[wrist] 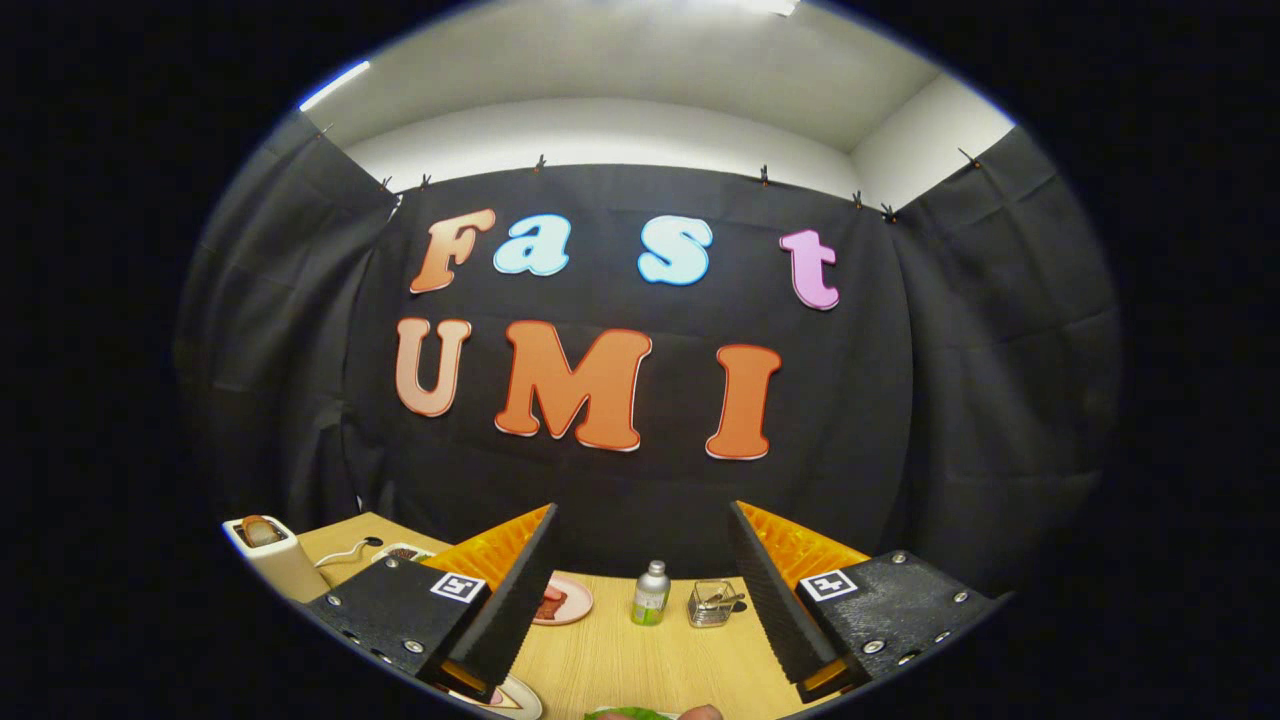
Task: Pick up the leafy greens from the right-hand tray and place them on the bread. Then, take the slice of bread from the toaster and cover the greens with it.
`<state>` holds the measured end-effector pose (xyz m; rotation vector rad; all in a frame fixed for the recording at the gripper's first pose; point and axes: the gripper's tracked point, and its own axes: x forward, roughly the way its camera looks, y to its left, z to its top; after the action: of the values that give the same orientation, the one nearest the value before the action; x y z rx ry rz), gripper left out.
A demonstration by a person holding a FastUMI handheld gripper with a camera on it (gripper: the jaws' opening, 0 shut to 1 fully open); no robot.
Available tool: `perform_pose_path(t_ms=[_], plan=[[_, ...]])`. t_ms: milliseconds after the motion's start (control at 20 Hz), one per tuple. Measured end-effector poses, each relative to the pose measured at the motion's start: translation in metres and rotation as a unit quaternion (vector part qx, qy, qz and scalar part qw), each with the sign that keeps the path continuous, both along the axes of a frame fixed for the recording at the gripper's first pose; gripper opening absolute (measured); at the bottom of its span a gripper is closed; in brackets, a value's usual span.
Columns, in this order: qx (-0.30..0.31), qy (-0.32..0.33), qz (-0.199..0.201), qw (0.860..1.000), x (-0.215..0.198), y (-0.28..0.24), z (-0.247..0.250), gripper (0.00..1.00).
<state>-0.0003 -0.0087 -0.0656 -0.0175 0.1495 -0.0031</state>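
Observation:
My gripper (642, 507) is open, its fingers spread wide and raised above the wooden table (660, 665), with nothing between them. A bit of leafy greens (628, 714) peeks out low and close, under the gap between the fingers. The white toaster (272, 558) stands far to the left, beyond the left finger, with a brown bread slice (261, 530) sticking out of its top. By the left finger's inner side lies a pink plate (572, 603) with something reddish on it. Another plate's rim (518, 698) shows under the left finger; what it holds is hidden.
A small bottle (651, 593) with a silver cap and a clear glass holder (714, 603) stand at the table's back, between the fingers. A cable and a small dish (402, 552) lie near the toaster. A fingertip (702, 712) shows beside the greens.

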Motion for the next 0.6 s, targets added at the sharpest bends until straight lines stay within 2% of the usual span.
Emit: perform_pose_path(t_ms=[150, 300, 450, 600], plan=[[-0.013, 0.079, 0.008, 0.997, -0.011, 0.000, -0.053, 0.99], [-0.028, 0.172, 0.024, 0.984, -0.029, 0.000, -0.113, 0.99], [-0.016, 0.271, 0.045, 0.961, -0.055, 0.006, -0.174, 0.99], [0.002, 0.359, 0.055, 0.932, -0.083, 0.006, -0.226, 0.99]])
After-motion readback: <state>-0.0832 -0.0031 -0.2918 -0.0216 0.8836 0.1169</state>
